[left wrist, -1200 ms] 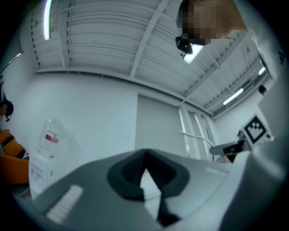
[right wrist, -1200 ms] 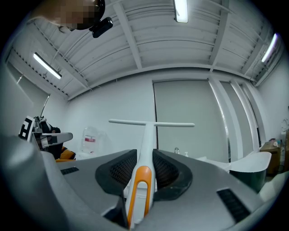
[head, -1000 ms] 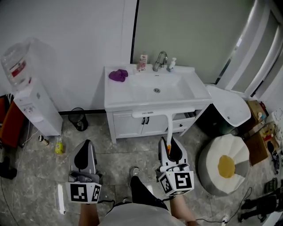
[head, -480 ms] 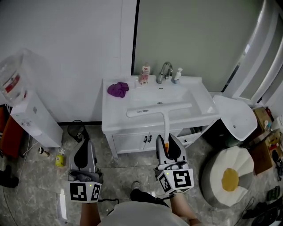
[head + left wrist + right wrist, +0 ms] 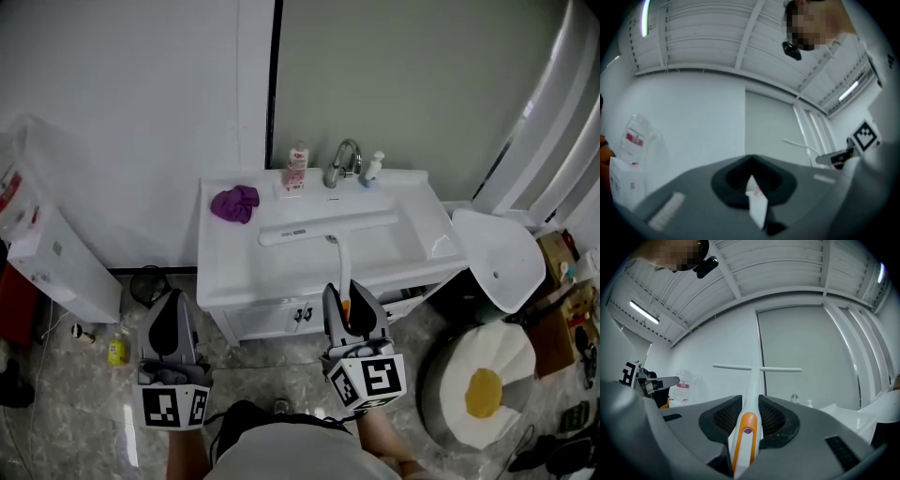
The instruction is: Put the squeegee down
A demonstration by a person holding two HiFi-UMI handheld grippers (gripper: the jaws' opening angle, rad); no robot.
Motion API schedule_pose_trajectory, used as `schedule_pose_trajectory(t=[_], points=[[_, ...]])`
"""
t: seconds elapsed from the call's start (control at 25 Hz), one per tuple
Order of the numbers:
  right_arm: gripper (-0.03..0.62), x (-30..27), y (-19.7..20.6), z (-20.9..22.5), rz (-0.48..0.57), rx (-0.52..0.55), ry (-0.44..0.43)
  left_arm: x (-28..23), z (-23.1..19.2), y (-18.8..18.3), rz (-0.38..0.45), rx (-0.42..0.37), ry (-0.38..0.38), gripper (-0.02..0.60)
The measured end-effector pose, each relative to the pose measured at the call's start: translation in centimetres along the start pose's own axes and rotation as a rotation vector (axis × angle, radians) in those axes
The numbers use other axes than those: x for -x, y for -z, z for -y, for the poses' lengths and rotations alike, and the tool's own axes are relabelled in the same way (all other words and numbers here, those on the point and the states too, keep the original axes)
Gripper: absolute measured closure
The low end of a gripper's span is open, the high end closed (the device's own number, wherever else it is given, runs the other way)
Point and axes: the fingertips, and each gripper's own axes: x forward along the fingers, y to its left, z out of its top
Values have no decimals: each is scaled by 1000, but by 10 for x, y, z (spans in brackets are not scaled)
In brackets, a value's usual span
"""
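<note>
The squeegee (image 5: 330, 228) is white with an orange grip, and its long blade hangs crosswise over the basin of the white sink cabinet (image 5: 214, 279). My right gripper (image 5: 349, 296) is shut on the handle; in the right gripper view the squeegee (image 5: 751, 394) runs straight out from between the jaws of this gripper (image 5: 750, 417). My left gripper (image 5: 172, 306) hovers left of the cabinet front with its jaws together. In the left gripper view a small white sliver shows where the jaws of that gripper (image 5: 751, 186) meet; what it is I cannot tell.
On the sink top lie a purple cloth (image 5: 234, 202), a pink bottle (image 5: 296, 169), a tap (image 5: 343, 161) and a soap pump (image 5: 373, 167). A water dispenser (image 5: 47, 253) stands left, a small bin (image 5: 145, 281) and a yellow bottle (image 5: 115, 352) on the floor. A round pouf (image 5: 483, 394) sits right.
Both grippers have come forward toward the sink cabinet. The squeegee blade, before at the cabinet's front edge, now hangs over the basin. Both jaws kept their state.
</note>
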Motion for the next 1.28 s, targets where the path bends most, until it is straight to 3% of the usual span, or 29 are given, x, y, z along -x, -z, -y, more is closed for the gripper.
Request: schedule_pose_trajectory(t=[0.44, 0.88, 1.28], points=[[485, -61, 16, 15, -14, -25, 19, -59, -21, 23, -10, -7, 23, 574], [485, -173, 23, -1, -12, -13, 76, -149, -104, 49, 5, 14, 68, 574], [485, -255, 51, -21, -70, -18, 124, -213, -168, 81, -7, 58, 125, 574]])
